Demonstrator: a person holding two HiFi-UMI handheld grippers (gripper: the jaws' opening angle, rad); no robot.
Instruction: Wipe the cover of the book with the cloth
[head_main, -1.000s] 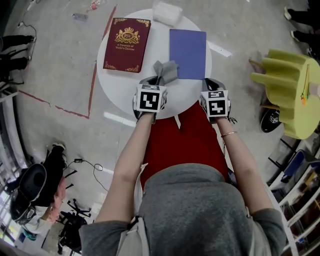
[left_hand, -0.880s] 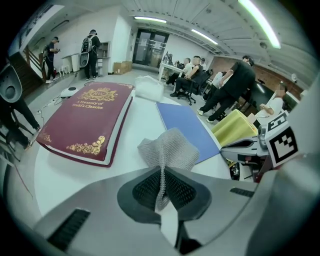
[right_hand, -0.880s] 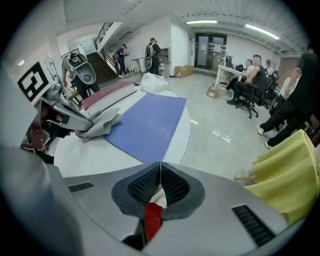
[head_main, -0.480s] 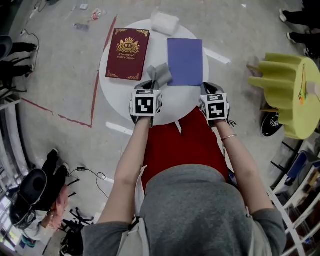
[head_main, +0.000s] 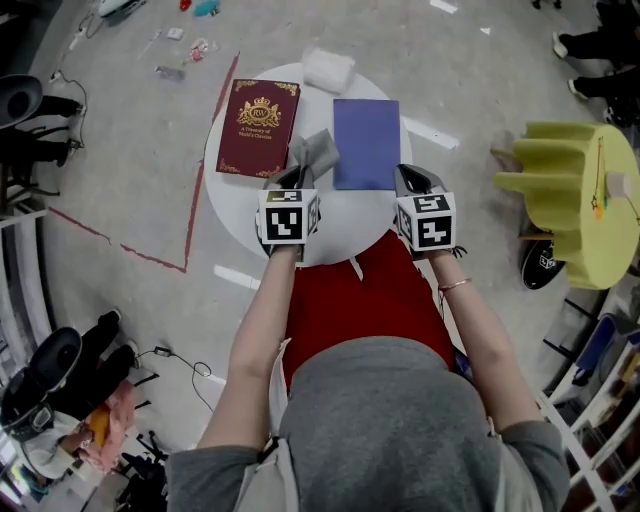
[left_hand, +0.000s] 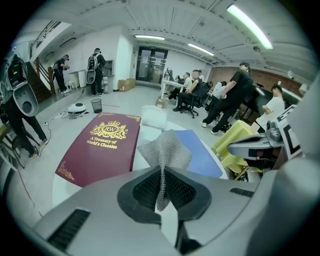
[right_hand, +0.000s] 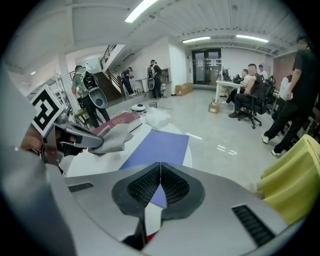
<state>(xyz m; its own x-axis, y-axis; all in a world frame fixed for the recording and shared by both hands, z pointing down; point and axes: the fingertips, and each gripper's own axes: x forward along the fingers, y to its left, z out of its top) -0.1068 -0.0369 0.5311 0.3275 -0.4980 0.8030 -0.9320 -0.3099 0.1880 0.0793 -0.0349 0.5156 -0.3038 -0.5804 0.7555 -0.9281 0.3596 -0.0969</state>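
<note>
A maroon book (head_main: 258, 127) (left_hand: 99, 145) with gold print lies on the left of the round white table (head_main: 300, 215). A blue book (head_main: 366, 143) (right_hand: 159, 145) lies on the right. My left gripper (head_main: 297, 175) (left_hand: 161, 187) is shut on a grey mesh cloth (head_main: 314, 151) (left_hand: 164, 150) (right_hand: 116, 137), held up between the two books. The right gripper (head_main: 411, 180) (right_hand: 160, 187) is shut and empty, near the blue book's front right corner.
A white plastic bag (head_main: 328, 68) (left_hand: 154, 116) sits at the table's far edge. A yellow-green chair (head_main: 578, 195) stands to the right. Red tape lines (head_main: 190, 200) and small litter mark the floor on the left. People sit and stand farther off.
The view has shifted, so the table sits higher in the frame. The left gripper still holds the cloth between the books; both grippers keep about the same place relative to the table.
</note>
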